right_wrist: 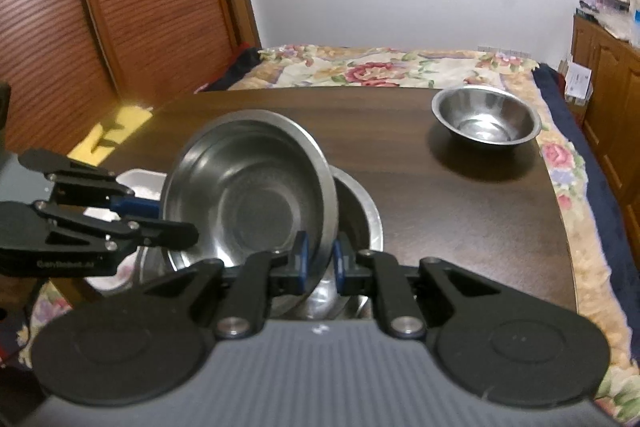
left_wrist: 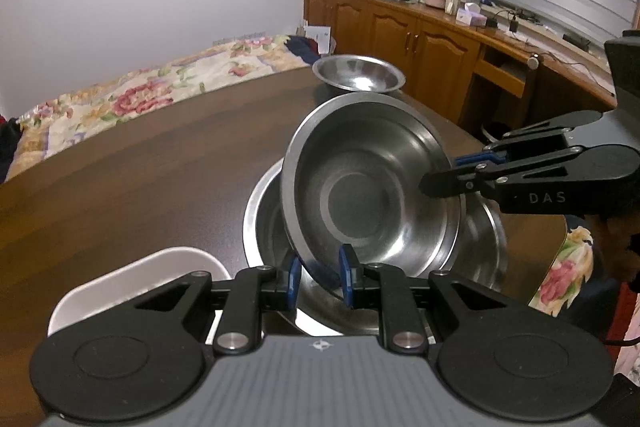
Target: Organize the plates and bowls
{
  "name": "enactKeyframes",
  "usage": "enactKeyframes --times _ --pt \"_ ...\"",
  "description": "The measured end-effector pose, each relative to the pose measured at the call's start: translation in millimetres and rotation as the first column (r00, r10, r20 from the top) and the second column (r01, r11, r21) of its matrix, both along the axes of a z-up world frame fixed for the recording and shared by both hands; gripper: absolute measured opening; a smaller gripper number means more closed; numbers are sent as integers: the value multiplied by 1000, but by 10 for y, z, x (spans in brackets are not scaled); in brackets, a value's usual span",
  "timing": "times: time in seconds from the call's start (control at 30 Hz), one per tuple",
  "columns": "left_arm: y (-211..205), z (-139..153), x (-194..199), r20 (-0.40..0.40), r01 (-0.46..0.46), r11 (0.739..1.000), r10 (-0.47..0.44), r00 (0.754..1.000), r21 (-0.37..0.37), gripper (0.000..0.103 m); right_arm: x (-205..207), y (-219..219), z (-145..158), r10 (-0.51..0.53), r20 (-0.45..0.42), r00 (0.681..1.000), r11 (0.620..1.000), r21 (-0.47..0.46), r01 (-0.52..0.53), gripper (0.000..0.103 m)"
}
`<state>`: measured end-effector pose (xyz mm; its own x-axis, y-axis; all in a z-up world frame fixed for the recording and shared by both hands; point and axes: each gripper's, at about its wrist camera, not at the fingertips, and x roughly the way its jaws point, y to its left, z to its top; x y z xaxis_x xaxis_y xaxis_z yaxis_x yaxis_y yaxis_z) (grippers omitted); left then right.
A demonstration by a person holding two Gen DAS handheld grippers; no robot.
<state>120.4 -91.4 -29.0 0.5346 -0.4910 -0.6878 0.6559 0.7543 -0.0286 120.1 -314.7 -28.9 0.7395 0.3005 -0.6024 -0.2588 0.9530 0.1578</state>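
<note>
Left wrist view: the left tongs [left_wrist: 320, 277] pinch the near rim of a tilted steel bowl [left_wrist: 372, 183], held over a larger bowl [left_wrist: 476, 247] on the brown counter [left_wrist: 140, 179]. The right tongs [left_wrist: 450, 173] grip its opposite rim.

Right wrist view: the right tongs [right_wrist: 320, 263] clamp the tilted bowl's [right_wrist: 248, 195] rim; another bowl [right_wrist: 486, 121] sits well apart.

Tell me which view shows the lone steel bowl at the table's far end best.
The right wrist view: the lone steel bowl stands unobstructed, with its whole rim, inside and outer wall visible. In the left wrist view, the same bowl is farther off and partly hidden behind the tilted bowl.
</note>
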Motion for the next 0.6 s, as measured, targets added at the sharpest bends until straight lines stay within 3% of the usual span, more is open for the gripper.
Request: enactKeyframes --times 0.33,0.6 --pt "-3 -37 -16 21 1 999 -2 1000 39 20 29 102 -37 32 2 999 995 -100 -31 13" --pt "78 -2 12 35 -17 1000 16 999 11 20 51 212 -5 51 14 999 979 -197 -47 13"
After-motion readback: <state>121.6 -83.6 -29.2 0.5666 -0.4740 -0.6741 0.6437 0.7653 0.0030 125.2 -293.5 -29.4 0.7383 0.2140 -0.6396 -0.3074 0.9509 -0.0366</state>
